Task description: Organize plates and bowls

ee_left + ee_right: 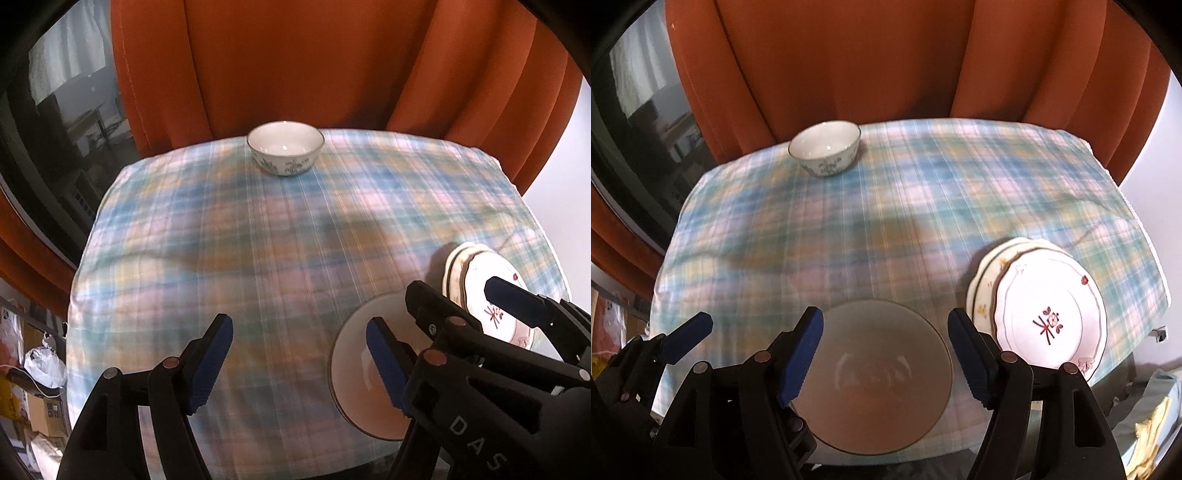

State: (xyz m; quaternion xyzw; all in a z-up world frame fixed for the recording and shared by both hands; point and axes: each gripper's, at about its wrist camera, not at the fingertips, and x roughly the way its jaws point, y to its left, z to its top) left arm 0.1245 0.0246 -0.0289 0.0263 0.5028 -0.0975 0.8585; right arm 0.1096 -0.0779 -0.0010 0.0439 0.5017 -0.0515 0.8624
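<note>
A large grey-white bowl sits at the table's near edge; it also shows in the left wrist view. A stack of white plates, the top one with a red flower, lies to its right, also seen in the left wrist view. A small patterned bowl stands at the far edge, also in the right wrist view. My right gripper is open above the large bowl, fingers astride it. My left gripper is open and empty over the cloth, left of the large bowl.
A plaid blue, pink and yellow cloth covers the table. Orange curtains hang right behind it. A dark window is at the left. Boxes and bags lie on the floor at the left.
</note>
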